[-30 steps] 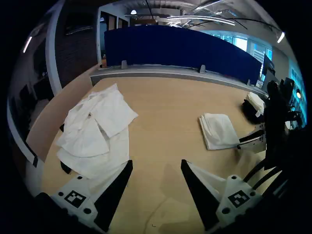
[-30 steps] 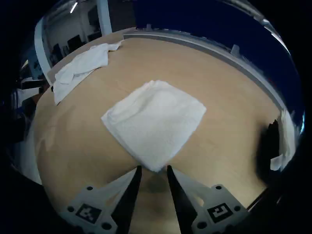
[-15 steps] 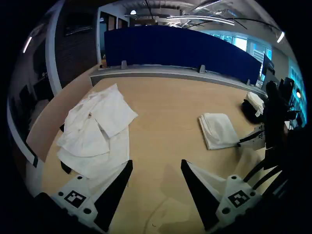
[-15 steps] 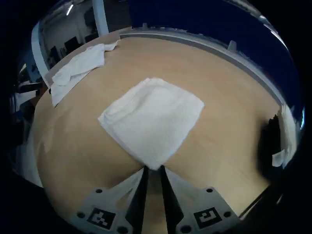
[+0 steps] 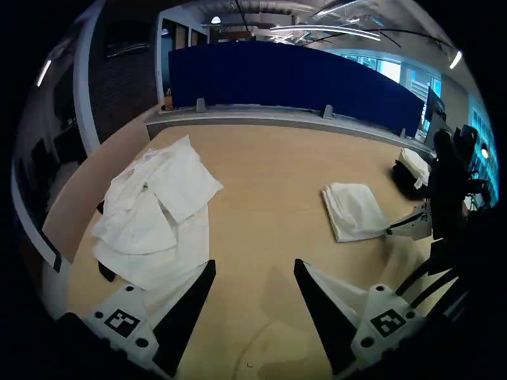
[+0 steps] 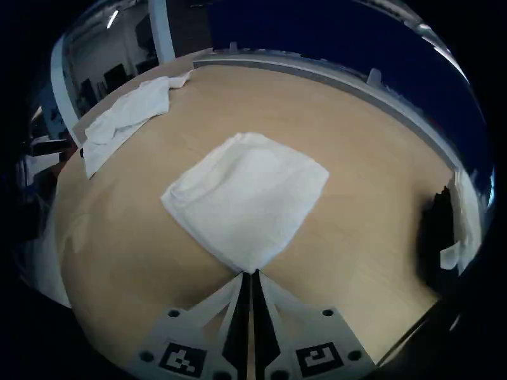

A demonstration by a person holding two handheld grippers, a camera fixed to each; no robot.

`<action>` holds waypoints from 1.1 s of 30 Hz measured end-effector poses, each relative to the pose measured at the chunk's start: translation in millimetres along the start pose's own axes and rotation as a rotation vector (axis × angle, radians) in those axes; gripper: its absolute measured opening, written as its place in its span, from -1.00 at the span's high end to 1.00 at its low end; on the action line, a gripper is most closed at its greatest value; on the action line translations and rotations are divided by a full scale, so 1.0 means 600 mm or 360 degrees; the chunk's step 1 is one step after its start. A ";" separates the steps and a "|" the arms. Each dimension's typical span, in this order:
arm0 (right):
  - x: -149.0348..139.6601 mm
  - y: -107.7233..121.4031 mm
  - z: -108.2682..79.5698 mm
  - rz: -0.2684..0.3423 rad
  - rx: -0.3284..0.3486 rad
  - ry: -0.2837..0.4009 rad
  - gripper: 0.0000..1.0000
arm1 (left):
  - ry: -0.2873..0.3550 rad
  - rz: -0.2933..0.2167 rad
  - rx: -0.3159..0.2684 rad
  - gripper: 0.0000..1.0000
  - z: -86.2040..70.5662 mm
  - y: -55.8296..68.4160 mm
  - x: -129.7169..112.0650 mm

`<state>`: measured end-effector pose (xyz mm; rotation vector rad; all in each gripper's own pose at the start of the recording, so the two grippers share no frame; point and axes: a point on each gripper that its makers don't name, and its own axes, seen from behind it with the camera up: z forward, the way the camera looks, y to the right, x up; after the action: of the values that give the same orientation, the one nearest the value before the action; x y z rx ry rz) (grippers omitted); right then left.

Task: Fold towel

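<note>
A folded white towel [image 6: 247,196] lies flat on the wooden table [image 6: 355,145]. Its near corner points at my right gripper [image 6: 251,276], whose fingers are pressed together on that corner. In the left gripper view the same folded towel [image 5: 352,211] sits right of centre, and the right gripper [image 5: 405,227] meets its near right corner. My left gripper [image 5: 253,269] hovers open over bare wood with nothing between its fingers. A loose pile of white towels [image 5: 155,209] lies to its left, close to the left fingertip.
The towel pile [image 6: 127,114] is also seen at the far left of the right gripper view. A black object with white cloth on it [image 5: 410,170] sits at the table's right edge. A blue partition [image 5: 285,76] runs along the back.
My right gripper's fingers have closed from a narrow gap to fully together on the folded towel's near corner. The left gripper has stayed still and open.
</note>
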<state>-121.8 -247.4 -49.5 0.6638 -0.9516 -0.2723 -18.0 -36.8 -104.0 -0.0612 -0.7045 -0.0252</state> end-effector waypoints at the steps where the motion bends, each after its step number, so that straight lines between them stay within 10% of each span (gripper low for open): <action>1: 0.001 0.000 -0.001 -0.0001 -0.0001 0.0003 0.96 | 0.0001 0.0000 0.0000 -0.83 0.000 0.000 0.000; 14: 0.063 0.008 -0.035 -0.0046 -0.0032 0.0124 0.97 | 0.0017 0.0000 -0.0004 -0.83 -0.005 0.002 0.010; 33: 0.256 0.032 -0.193 -0.0143 -0.0129 0.0470 0.97 | 0.0099 -0.0013 -0.0014 -0.83 -0.023 0.001 0.045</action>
<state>58.7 -261.5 17.5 0.6524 -0.6265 -0.2823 11.2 -37.2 -97.0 -0.0659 -0.6423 -0.0378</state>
